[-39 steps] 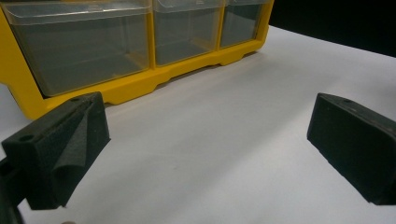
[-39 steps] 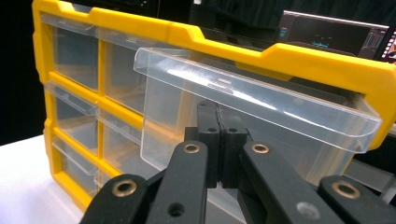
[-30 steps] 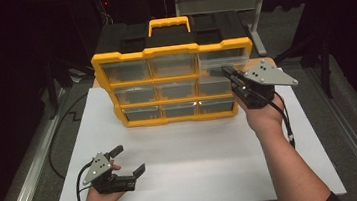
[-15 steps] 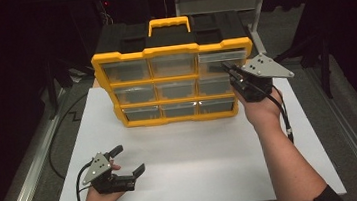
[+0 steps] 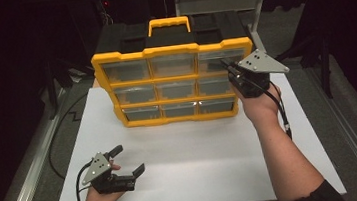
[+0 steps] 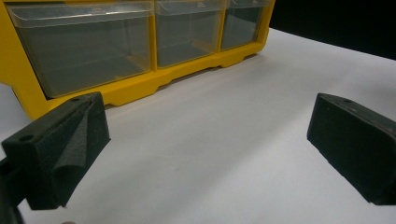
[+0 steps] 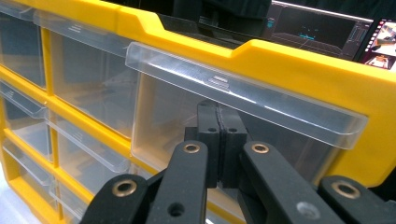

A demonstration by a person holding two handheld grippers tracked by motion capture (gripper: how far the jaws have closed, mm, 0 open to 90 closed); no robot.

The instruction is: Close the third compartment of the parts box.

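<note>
Right gripper view looks along the right tool [image 7: 218, 140], whose two black pads are pressed flat together with nothing between them. Their tips sit at the clear front of the top right drawer [image 7: 196, 116], just under its long transparent pull lip; whether the pads actually touch the plastic cannot be told. Around that drawer runs the yellow frame of the organizer [image 7: 299, 60], with more clear drawers stepping away to the left and below.

In the high view the right tool [image 5: 227, 68] is held up at the right end of the organizer [image 5: 171, 53], level with the top row, the grey three-cornered plate on top and the cable trailing down along the forearm. The organizer stands upright at the far side of the white surface [image 5: 212, 152], three rows of three drawers facing the person, a yellow handle on its black top.

The left tool [image 5: 127, 161] rests low on the near left part of the surface, well apart from the organizer, cradled in the left hand [image 5: 100, 191]. Its jaws are spread wide with nothing between them. The left gripper view shows the same: one black pad at each side, bare white surface between them, and the bottom row of the organizer [image 6: 140, 88] beyond.
</note>
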